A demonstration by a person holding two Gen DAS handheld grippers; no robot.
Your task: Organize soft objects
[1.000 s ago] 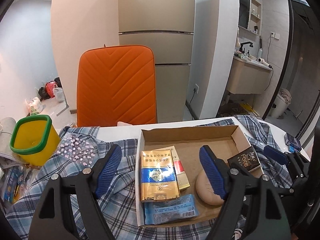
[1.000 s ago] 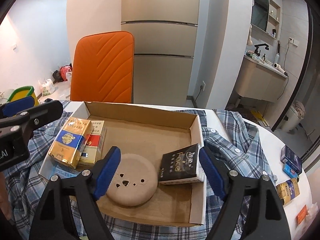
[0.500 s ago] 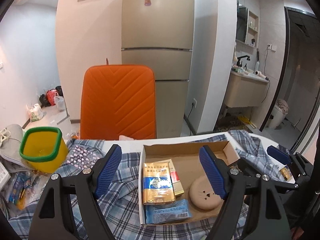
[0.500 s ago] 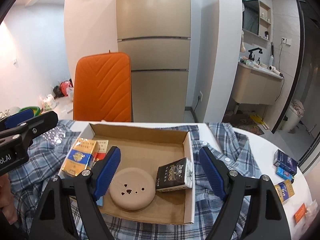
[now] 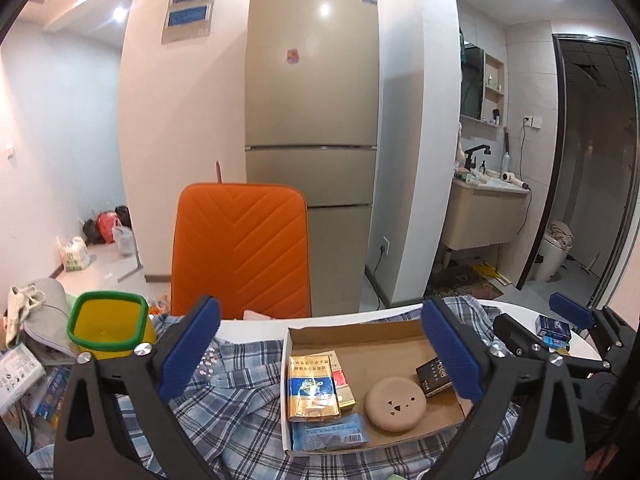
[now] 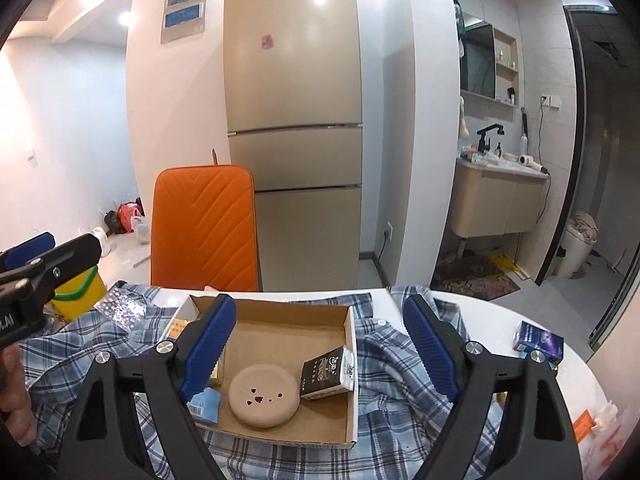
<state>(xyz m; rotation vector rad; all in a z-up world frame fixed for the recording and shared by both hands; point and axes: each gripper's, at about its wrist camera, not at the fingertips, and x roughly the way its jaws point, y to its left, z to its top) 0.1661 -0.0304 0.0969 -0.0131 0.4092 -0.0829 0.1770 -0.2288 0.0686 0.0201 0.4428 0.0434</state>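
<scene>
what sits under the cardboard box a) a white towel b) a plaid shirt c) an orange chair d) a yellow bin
b: the cardboard box rests on a blue plaid shirt that spreads out past its sides and front edge; the shirt shows the same way in the left wrist view.

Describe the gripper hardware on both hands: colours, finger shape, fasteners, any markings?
The left gripper and right gripper look identical: black angular finger arms with triangular cut-outs, silver round-head screws, and ribbed blue pads. In the right wrist view the left gripper's black body carries white lettering, cut off by the frame edge. No cables or sleeves show.
</scene>
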